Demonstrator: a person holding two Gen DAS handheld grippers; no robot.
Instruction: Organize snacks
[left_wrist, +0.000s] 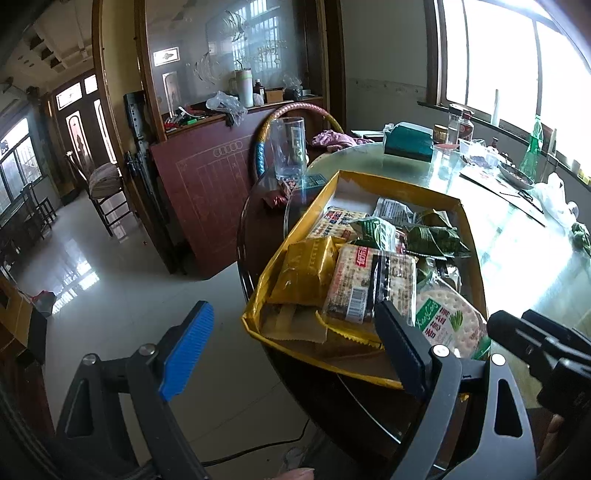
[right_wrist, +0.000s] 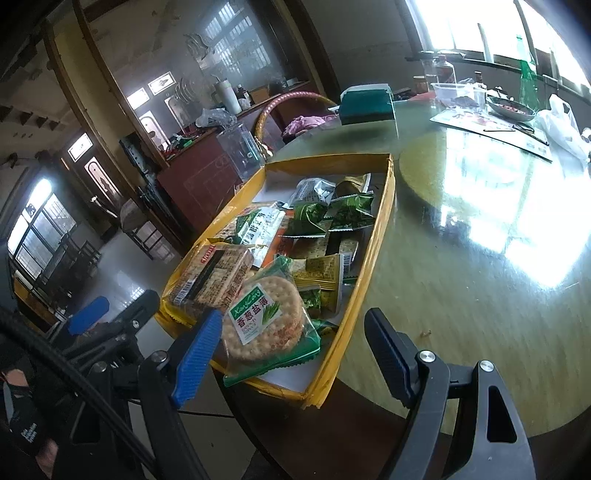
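Note:
A shallow yellow cardboard box (left_wrist: 395, 190) (right_wrist: 384, 206) sits at the near edge of the round table and holds several snack packets. Among them are a round cracker pack with a green label (right_wrist: 264, 326) (left_wrist: 448, 321), a clear square cracker pack (left_wrist: 373, 286) (right_wrist: 212, 275), a yellow packet (left_wrist: 306, 271) and green packets (right_wrist: 345, 212) (left_wrist: 432, 238). My left gripper (left_wrist: 291, 354) is open and empty, off the box's near left corner. My right gripper (right_wrist: 291, 358) is open and empty, just before the box's near end by the round cracker pack.
The glass-topped round table (right_wrist: 480, 258) carries a teal box (left_wrist: 408, 142) (right_wrist: 365, 103), a clear plastic cup (left_wrist: 288, 147), bottles, a metal bowl (right_wrist: 511, 107) and a white plastic bag (right_wrist: 561, 125) at the far side. A rattan chair (left_wrist: 295, 110) stands behind.

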